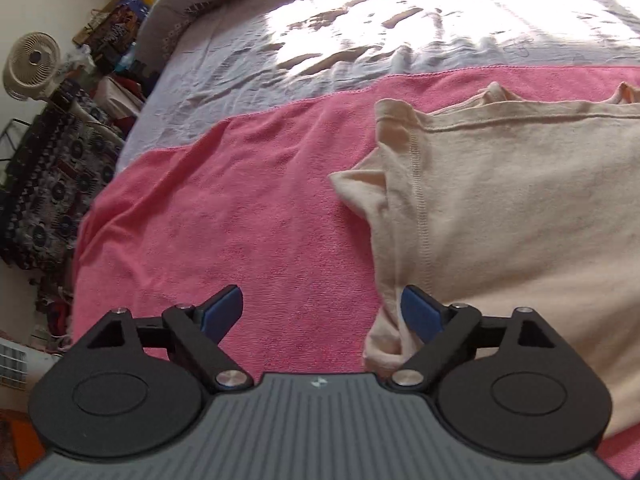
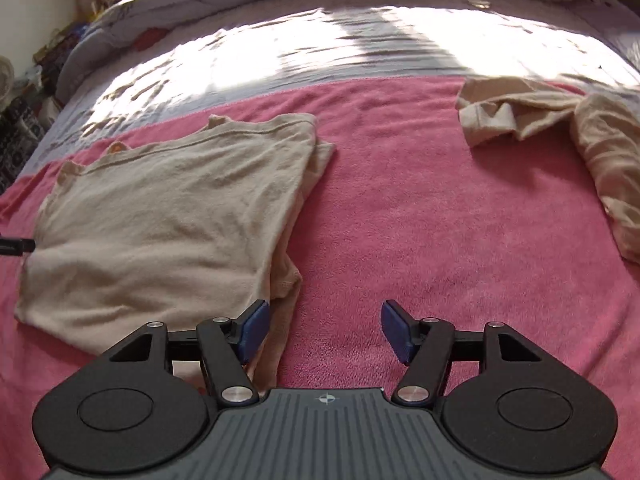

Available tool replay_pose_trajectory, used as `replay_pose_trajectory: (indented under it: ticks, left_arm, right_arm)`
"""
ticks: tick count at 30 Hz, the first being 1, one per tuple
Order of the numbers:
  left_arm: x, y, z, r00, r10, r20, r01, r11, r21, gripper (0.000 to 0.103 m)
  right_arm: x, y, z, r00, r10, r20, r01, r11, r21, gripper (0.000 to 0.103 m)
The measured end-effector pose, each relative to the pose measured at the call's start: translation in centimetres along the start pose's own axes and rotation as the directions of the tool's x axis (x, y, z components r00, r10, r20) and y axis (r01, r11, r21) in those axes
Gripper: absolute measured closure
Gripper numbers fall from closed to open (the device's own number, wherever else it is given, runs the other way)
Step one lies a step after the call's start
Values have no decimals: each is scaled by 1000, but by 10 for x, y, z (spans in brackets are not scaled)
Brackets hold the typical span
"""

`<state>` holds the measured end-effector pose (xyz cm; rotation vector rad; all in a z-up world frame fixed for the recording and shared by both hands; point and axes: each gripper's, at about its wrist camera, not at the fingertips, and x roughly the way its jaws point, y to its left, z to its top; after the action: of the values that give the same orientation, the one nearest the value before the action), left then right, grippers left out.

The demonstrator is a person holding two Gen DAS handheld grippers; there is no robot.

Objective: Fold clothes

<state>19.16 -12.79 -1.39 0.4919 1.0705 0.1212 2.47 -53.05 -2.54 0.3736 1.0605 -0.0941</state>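
One beige shirt (image 2: 160, 216) is lying folded into a flat rectangle on the pink towel (image 2: 400, 220) covering the bed (image 2: 280, 52); judged done, apart perhaps from a further fold. A second beige garment (image 2: 560, 132) is lying crumpled at the far right, untouched and still to be folded.

The left claw (image 1: 322, 312) is standing wide open, gripping nothing, its right pad (image 1: 420, 312) just at the shirt's near-left edge. The right claw (image 2: 324, 332) is standing open and empty, its left pad (image 2: 254, 332) over the shirt's near-right corner.
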Motion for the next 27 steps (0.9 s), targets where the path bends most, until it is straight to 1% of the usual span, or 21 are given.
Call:
replay_pose_trajectory:
  ticks: [2, 3, 4, 5, 6, 8, 9, 10, 12, 13, 14, 15, 17, 19, 20, 22, 23, 24, 25, 26, 27]
  left_arm:
    - [-3, -3, -1, 995, 103, 1, -103, 995, 16, 17]
    - [-7, 0, -2, 997, 79, -1, -79, 997, -8, 17]
    - [-13, 4, -4, 1000, 2, 1, -2, 999, -49, 17]
    - [-21, 6, -6, 997, -70, 12, 71, 994, -77, 17]
    - [-29, 4, -8, 992, -125, 25, 127, 988, -89, 17]
    - [-46, -7, -12, 975, -216, 50, 219, 973, -71, 17]
    - [-52, -15, -15, 968, -245, 57, 248, 967, -49, 17]
    - [-58, -23, -17, 961, -270, 63, 272, 962, -26, 17]
    - [-64, -43, -21, 945, -320, 65, 319, 947, 27, 16]
    - [-64, -53, -23, 944, -325, 55, 322, 945, 51, 16]
    - [-62, -63, -24, 946, -322, 41, 318, 945, 73, 16]
    - [-60, -70, -26, 949, -314, 28, 311, 946, 87, 16]
    - [-50, -79, -31, 960, -281, -7, 280, 955, 97, 16]
    - [-40, -79, -36, 969, -244, -34, 246, 965, 87, 13]
    - [-37, -76, -38, 972, -232, -36, 234, 969, 76, 10]
    - [-34, -68, -41, 983, -179, -37, 181, 982, 60, 8]
    - [-34, -64, -43, 989, -144, -39, 146, 988, 59, 8]
    - [-32, -59, -45, 992, -120, -45, 122, 991, 54, 8]
    - [-31, -54, -47, 993, -102, -54, 105, 993, 49, 8]
    - [-29, -49, -49, 994, -90, -63, 92, 995, 43, 8]
    - [-27, -45, -52, 994, -86, -69, 89, 995, 37, 8]
  right_arm:
    - [-2, -16, -12, 995, 97, -25, -91, 980, 174, 41]
    - [-2, -22, -20, 989, 142, -26, -131, 959, 252, 41]
    - [-2, -28, -27, 982, 187, -24, -169, 930, 327, 41]
    - [-2, -34, -34, 973, 231, -19, -205, 893, 401, 41]
    - [1, -37, -41, 964, 267, -1, -237, 857, 457, 41]
    - [8, -42, -54, 942, 334, 41, -298, 772, 561, 41]
    - [12, -44, -61, 930, 361, 67, -324, 723, 610, 41]
    - [15, -44, -65, 925, 369, 86, -337, 696, 635, 41]
    - [19, -46, -67, 922, 369, 118, -353, 675, 648, 41]
    - [21, -47, -68, 920, 368, 134, -361, 665, 654, 41]
    - [22, -46, -67, 920, 366, 141, -365, 666, 651, 41]
    - [22, -45, -64, 921, 361, 145, -366, 675, 641, 41]
    - [25, -37, -56, 931, 336, 145, -353, 718, 600, 41]
    - [27, -30, -50, 942, 300, 148, -329, 753, 569, 43]
    - [29, -27, -49, 947, 283, 151, -319, 769, 554, 47]
    - [32, -21, -48, 956, 251, 152, -293, 796, 529, 56]
    - [32, -22, -48, 960, 241, 140, -278, 795, 539, 67]
    - [31, -23, -49, 965, 231, 128, -262, 794, 548, 81]
    - [31, -24, -49, 969, 220, 115, -247, 792, 558, 85]
    - [29, -27, -52, 966, 233, 112, -254, 774, 581, 86]
    - [27, -26, -53, 966, 236, 107, -254, 776, 578, 86]
